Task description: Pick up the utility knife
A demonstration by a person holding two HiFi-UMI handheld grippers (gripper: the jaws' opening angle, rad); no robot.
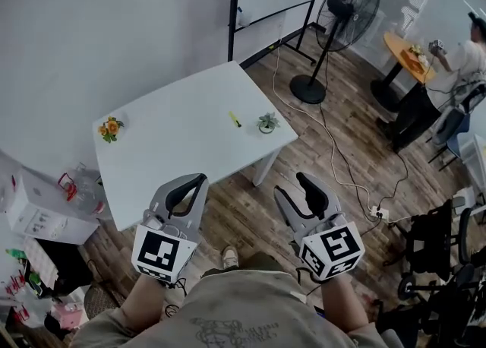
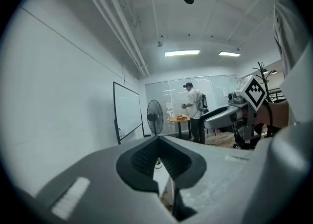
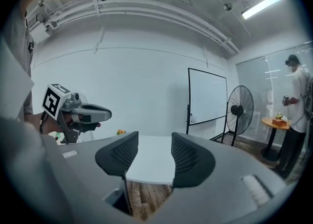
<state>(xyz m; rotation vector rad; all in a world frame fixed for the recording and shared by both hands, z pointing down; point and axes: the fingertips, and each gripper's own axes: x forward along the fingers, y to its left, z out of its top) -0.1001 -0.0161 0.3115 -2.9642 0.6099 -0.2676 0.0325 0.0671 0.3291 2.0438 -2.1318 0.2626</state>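
Observation:
The utility knife (image 1: 234, 119), small and yellow, lies on the white table (image 1: 182, 134) toward its far right side, left of a small potted plant (image 1: 266, 122). Both grippers hang in front of the table's near edge, well short of the knife. My left gripper (image 1: 199, 181) is shut with nothing in it; its jaws meet at the tip in the left gripper view (image 2: 157, 139). My right gripper (image 1: 302, 181) is open and empty, with a clear gap between its pads (image 3: 154, 141). Neither gripper view shows the knife.
An orange flower ornament (image 1: 111, 128) sits at the table's left corner. A standing fan (image 1: 345, 12) and a whiteboard stand (image 1: 258, 4) are beyond the table. A cable runs to a power strip (image 1: 377, 212). Boxes (image 1: 38, 206) crowd the left, chairs (image 1: 433, 240) the right. A person (image 1: 456, 65) stands by a round table.

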